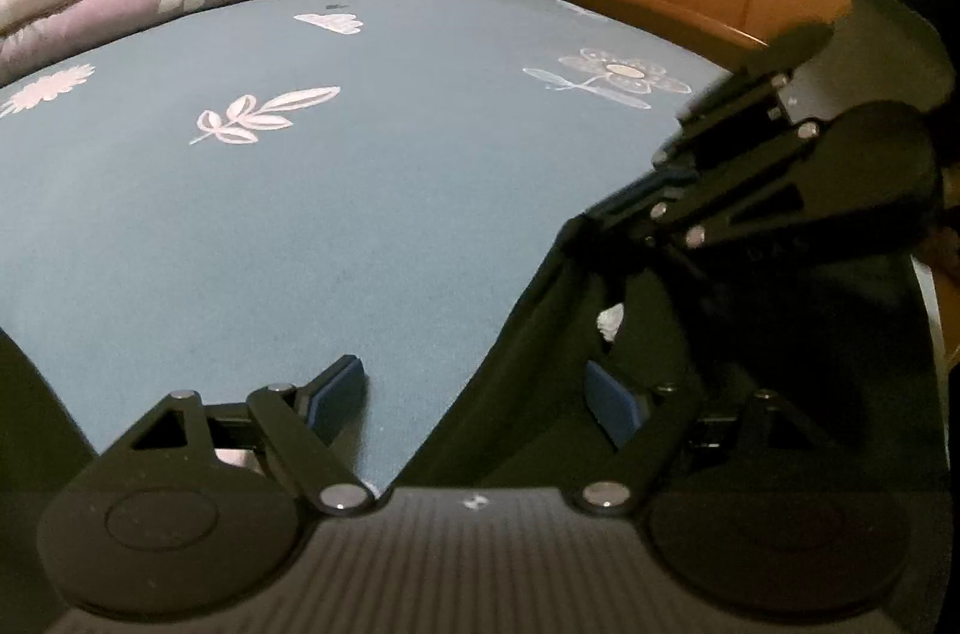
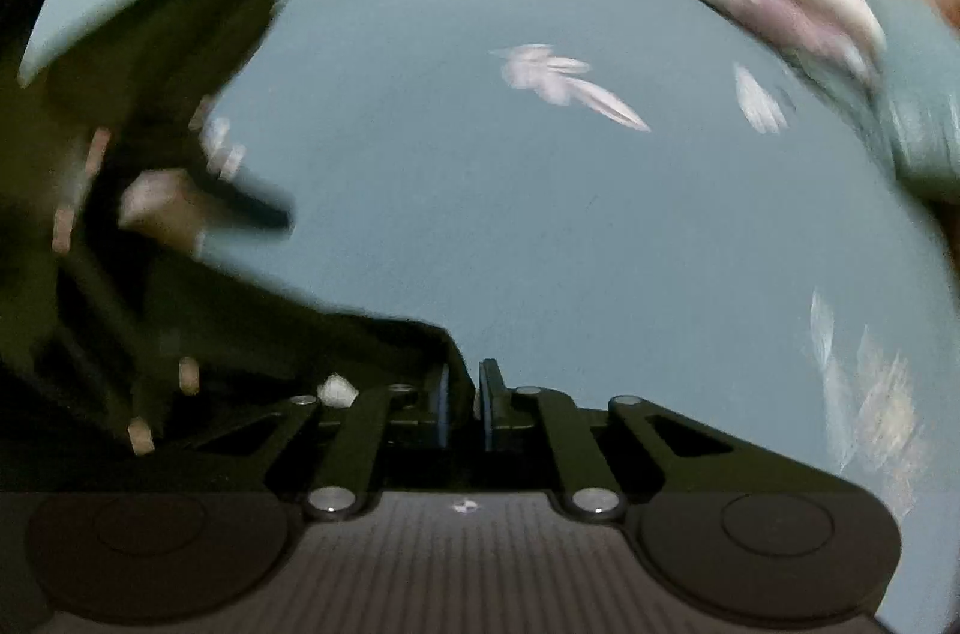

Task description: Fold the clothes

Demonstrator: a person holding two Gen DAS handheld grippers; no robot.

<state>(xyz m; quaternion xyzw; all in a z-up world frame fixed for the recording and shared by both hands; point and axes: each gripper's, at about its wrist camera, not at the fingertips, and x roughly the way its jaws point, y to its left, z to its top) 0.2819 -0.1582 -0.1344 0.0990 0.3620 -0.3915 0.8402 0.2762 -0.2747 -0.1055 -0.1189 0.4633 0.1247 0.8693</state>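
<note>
On a blue flowered bed [image 1: 300,226], the right claw [image 2: 462,403] pinches a dark garment [image 1: 540,364] edge near the wide-open, empty left claw [image 1: 480,394], which should grip the neighbouring edge for an even fold.

The left hand-held gripper [image 1: 480,397], black with blue pads, pointed down at a slant. Its two fingers stood wide apart, and nothing was pressed between the pads. One blue fingertip [image 1: 339,394] sat on the left and the other on the right.

The right hand-held gripper [image 2: 463,403], also black with blue pads, tipped down more steeply. Its two fingers were almost together, with only a thin gap left. In the left wrist view it reached in from the right side [image 1: 600,223], close beside the left one.
</note>
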